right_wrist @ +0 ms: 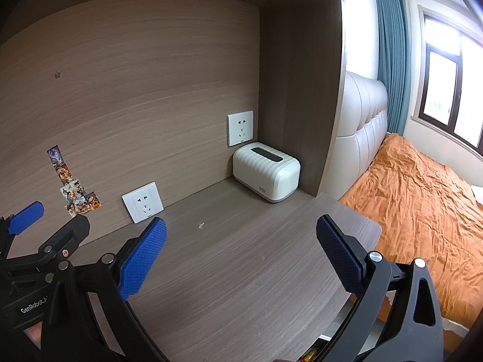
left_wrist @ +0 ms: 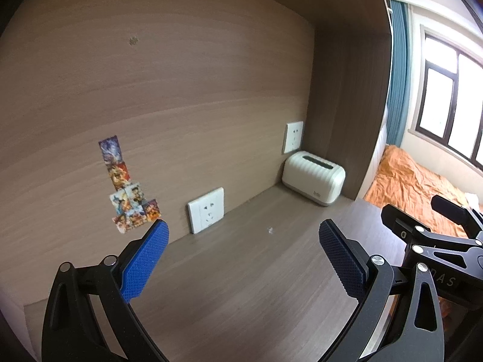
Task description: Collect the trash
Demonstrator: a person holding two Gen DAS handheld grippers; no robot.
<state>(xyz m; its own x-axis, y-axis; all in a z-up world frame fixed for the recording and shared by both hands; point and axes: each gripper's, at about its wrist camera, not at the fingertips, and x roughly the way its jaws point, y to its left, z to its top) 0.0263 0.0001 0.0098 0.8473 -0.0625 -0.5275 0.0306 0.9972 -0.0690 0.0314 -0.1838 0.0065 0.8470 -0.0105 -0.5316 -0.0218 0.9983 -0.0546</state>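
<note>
A tiny white scrap of trash (left_wrist: 269, 230) (right_wrist: 201, 226) lies on the wooden desk (left_wrist: 235, 286) (right_wrist: 241, 271), a little in front of the back panel. My left gripper (left_wrist: 243, 250) hovers above the desk, open, with nothing between its blue pads; the scrap sits ahead of it, closer to its right finger. My right gripper (right_wrist: 241, 249) is open too and holds nothing; the scrap lies ahead, nearer its left finger. Each gripper shows at the edge of the other's view.
A white ribbed tissue box (left_wrist: 314, 178) (right_wrist: 266, 171) stands in the back right corner. Two wall sockets (left_wrist: 206, 210) (right_wrist: 240, 127) and a strip of stickers (left_wrist: 126, 187) are on the back panel. An orange-covered bed (right_wrist: 422, 199) lies right of the desk edge.
</note>
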